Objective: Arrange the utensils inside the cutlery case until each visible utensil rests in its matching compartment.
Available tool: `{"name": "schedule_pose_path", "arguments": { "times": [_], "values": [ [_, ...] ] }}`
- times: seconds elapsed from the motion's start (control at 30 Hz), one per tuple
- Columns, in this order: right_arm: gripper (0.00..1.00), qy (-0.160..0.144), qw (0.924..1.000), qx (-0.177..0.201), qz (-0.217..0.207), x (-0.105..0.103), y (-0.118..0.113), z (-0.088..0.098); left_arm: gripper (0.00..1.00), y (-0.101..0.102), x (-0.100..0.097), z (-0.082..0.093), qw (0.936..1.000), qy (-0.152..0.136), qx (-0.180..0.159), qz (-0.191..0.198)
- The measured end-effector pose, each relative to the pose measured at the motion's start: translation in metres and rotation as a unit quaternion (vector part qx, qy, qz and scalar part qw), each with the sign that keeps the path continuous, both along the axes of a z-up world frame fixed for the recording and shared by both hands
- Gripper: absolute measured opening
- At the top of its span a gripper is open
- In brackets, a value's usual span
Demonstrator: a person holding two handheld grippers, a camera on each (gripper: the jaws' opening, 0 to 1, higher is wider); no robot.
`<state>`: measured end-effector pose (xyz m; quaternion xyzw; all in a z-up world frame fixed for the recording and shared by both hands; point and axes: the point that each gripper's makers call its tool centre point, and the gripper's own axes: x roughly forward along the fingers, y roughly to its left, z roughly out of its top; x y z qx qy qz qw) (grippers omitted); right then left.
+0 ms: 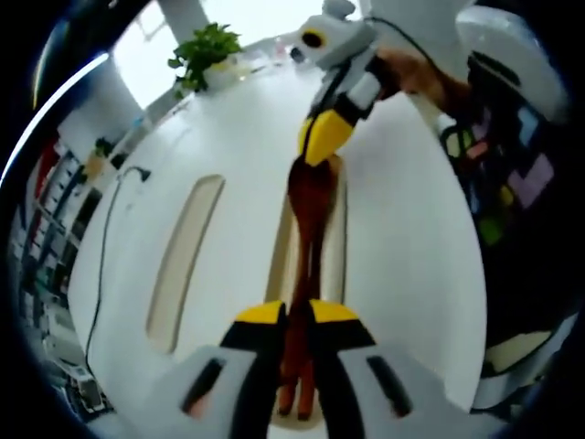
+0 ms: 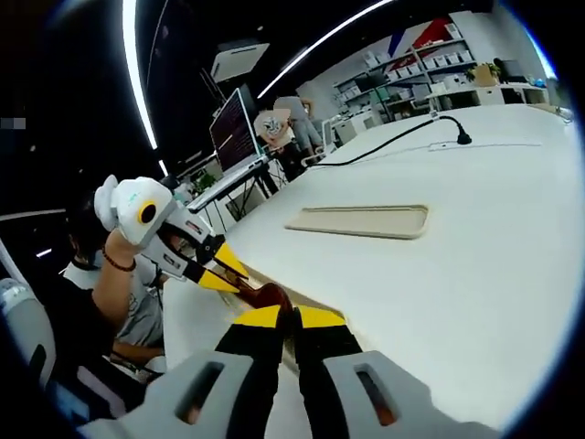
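On the white counter (image 1: pixel 402 238), left gripper view:

1. Left tongs (image 1: pixel 298 313). Mine, rising from the bottom edge, yellow-tipped, pinching the near end of the wooden utensils (image 1: pixel 309 206). The gap between the tips is taken up by dark reddish-brown handles.

2. Right tongs (image 1: pixel 322 139). Mine, entering from the far right, yellow tips pressed on the far end of the same wooden utensils, where a broader spoon-like head appears. Held by a hand (image 1: pixel 413 71).

3. Right tray (image 1: pixel 335 240). Long, cream, narrow; the utensils sit over or within it, lengthwise. Whether they rest on its floor or are lifted clear, I cannot tell.

4. Left tray (image 1: pixel 183 261). Same form, lying well apart to the left; nothing visible inside it.

5. Potted plant (image 1: pixel 208 53), far edge. Black cable (image 1: pixel 102 247), left side.

Right gripper view:

6. Right tongs (image 2: pixel 292 316), tips close together on the brown utensil end (image 2: pixel 271 296).

7. Left tongs (image 2: pixel 222 271), arriving from the left, meeting the same item.

8. Cream tray (image 2: pixel 360 220), far across the counter, nothing seen in it. Cable (image 2: pixel 402 137) beyond.

Progress, as judged: one bundle of utensils is gathered at one compartment, gripped at both ends. Sorting pieces into separate matching compartments looks unfinished; the second tray awaits its share. How many pieces form the bundle is unclear.
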<state>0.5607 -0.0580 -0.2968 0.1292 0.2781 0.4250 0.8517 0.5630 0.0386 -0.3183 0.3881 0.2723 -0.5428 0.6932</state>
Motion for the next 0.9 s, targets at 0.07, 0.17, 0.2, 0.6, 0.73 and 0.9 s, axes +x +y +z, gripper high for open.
{"name": "schedule_pose_path", "arguments": {
  "times": [0.07,0.17,0.2,0.6,0.73,0.9],
  "values": [
    [0.03,0.000,1.0000,-0.001,-0.001,-0.0001,-0.0012,-0.0005,0.10,-0.0004,0.0000,-0.0004,1.0000,0.002,-0.001,0.000],
    [0.03,0.001,1.0000,-0.001,0.001,-0.0022,-0.0020,-0.0008,0.10,-0.0010,-0.0001,0.0000,1.0000,0.001,-0.001,-0.002],
    [0.03,-0.001,1.0000,-0.002,0.002,-0.0030,-0.0020,-0.0012,0.10,-0.0012,-0.0001,0.0001,1.0000,0.000,-0.002,-0.002],
    [0.04,-0.032,0.9985,-0.040,0.019,-0.0062,-0.0052,-0.0054,0.10,0.0016,-0.0001,0.0009,0.9999,-0.010,0.006,-0.001],
    [0.05,-0.037,0.9979,-0.051,0.018,-0.0060,-0.0079,-0.0056,0.11,0.0016,-0.0003,0.0019,1.0000,-0.008,0.003,0.000],
    [0.05,-0.046,0.9973,-0.055,0.014,-0.0056,-0.0102,-0.0015,0.11,0.0010,0.0011,0.0044,0.9999,-0.011,-0.002,0.004]
  ]
}}
